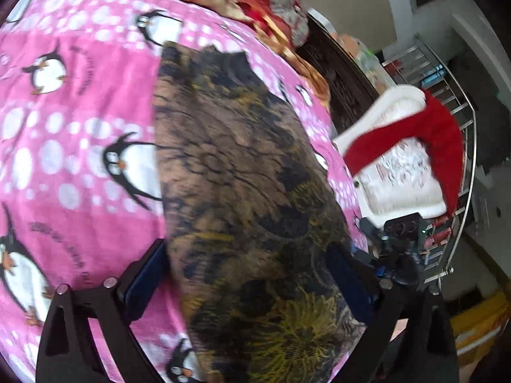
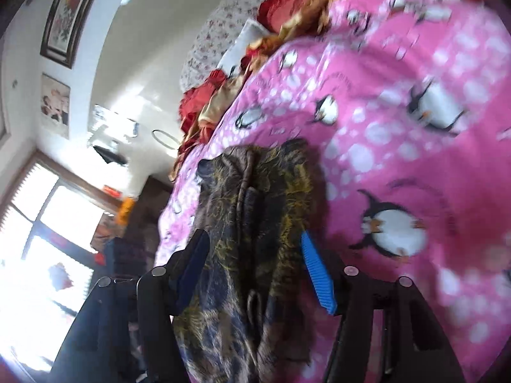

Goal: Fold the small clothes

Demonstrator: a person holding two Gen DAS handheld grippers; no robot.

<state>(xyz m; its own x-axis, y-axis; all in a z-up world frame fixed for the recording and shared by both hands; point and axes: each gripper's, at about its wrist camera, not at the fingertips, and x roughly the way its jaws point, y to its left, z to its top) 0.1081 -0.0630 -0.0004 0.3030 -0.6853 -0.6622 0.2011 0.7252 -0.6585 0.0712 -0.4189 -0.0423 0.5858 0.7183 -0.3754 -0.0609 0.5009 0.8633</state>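
A small brown garment with a dark and yellow floral print (image 1: 242, 191) lies on a pink penguin-print blanket (image 1: 70, 121). In the left wrist view it lies flat and long. My left gripper (image 1: 246, 274) is open, its blue-padded fingers (image 1: 143, 284) spread either side of the garment's near end. In the right wrist view the same garment (image 2: 255, 223) is bunched and creased, running between the fingers. My right gripper (image 2: 255, 268) is open, with the cloth in the gap and the pads (image 2: 317, 274) apart from it.
Red and gold bedding (image 1: 274, 22) is heaped at the blanket's far end. A white and red item (image 1: 408, 146) lies past the bed's right edge by a metal rack (image 1: 463, 159). A dark headboard (image 1: 345, 86), a wall and a bright window (image 2: 41, 233) are beyond.
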